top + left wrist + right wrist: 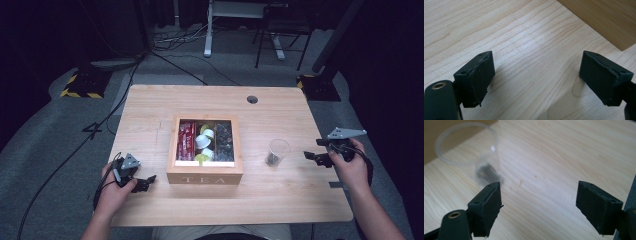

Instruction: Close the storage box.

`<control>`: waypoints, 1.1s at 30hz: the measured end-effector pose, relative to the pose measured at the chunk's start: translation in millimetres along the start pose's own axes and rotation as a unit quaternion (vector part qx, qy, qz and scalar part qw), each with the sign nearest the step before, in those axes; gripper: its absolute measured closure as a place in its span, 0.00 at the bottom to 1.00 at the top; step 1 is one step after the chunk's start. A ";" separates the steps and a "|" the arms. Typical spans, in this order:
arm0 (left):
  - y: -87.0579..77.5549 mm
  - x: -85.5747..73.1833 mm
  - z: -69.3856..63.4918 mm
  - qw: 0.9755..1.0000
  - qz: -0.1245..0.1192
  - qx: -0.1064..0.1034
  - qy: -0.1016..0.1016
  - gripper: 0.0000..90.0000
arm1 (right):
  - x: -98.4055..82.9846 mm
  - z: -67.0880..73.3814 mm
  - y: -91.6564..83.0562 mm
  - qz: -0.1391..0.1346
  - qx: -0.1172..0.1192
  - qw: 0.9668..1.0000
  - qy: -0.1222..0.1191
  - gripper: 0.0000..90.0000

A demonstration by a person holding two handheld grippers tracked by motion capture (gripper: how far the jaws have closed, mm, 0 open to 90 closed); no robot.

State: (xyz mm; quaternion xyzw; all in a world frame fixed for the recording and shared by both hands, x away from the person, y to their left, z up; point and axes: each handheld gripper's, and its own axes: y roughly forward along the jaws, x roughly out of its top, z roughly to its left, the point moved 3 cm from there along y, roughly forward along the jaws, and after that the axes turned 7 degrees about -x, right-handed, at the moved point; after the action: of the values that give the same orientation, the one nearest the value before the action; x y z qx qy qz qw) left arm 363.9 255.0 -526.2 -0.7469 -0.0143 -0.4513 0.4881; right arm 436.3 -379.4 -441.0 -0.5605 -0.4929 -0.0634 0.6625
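Note:
A wooden box marked TEA [205, 177] stands mid-table, its compartments holding red packets, white and yellow-green capsules and dark pieces. Right of it a clear plastic cup [276, 151] stands upright with something dark at its bottom; the right gripper view has this cup [467, 147] at upper left. My right gripper [314, 157] is near the table's right edge, a short way right of the cup, jaws wide apart [537, 211] with bare wood between them. Left of the box, near the front edge, my left gripper [145, 181] is open [536, 82] over bare wood, a box wall [604, 20] ahead.
The light wooden table [150, 107] has a round cable hole [252, 99] at the back. Beyond it on the grey floor stand a desk frame, a chair base and stands with yellow-black feet [82, 86]. Cables run along the floor at left.

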 end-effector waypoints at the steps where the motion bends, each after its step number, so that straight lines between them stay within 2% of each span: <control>1: 0.0 0.0 0.1 1.000 0.000 0.000 0.000 0.15 | -5.2 -2.8 2.9 0.004 0.000 1.000 0.004 0.23; 6: -0.5 0.2 1.3 1.000 0.002 -0.001 0.003 0.15 | -28.1 -9.9 15.2 0.012 -0.005 0.999 0.037 0.21; 10: -0.6 0.2 1.8 1.000 0.003 -0.001 0.004 0.15 | -42.4 -8.3 24.1 0.014 -0.004 0.999 0.049 0.21; 22: 0.3 0.4 1.9 1.000 0.002 -0.001 0.002 0.14 | -63.9 1.6 36.3 0.012 -0.017 0.998 0.063 0.18; 26: 0.4 0.5 1.9 1.000 0.001 0.000 0.003 0.14 | -71.6 1.9 40.8 0.014 -0.033 0.998 0.058 0.18; 29: 0.7 0.7 1.8 1.000 0.001 0.000 0.001 0.14 | -73.6 3.5 42.8 0.001 -0.042 0.997 0.058 0.16; 33: 1.2 1.0 1.6 1.000 0.002 0.002 -0.002 0.13 | -73.7 4.6 43.3 0.008 -0.058 0.996 0.072 0.11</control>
State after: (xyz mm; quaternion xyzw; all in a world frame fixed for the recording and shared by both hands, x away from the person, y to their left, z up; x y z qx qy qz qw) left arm 366.1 255.1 -526.5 -0.7467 -0.0144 -0.4488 0.4906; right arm 423.9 -394.5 -524.3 -0.5961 -0.4351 -0.1269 0.6628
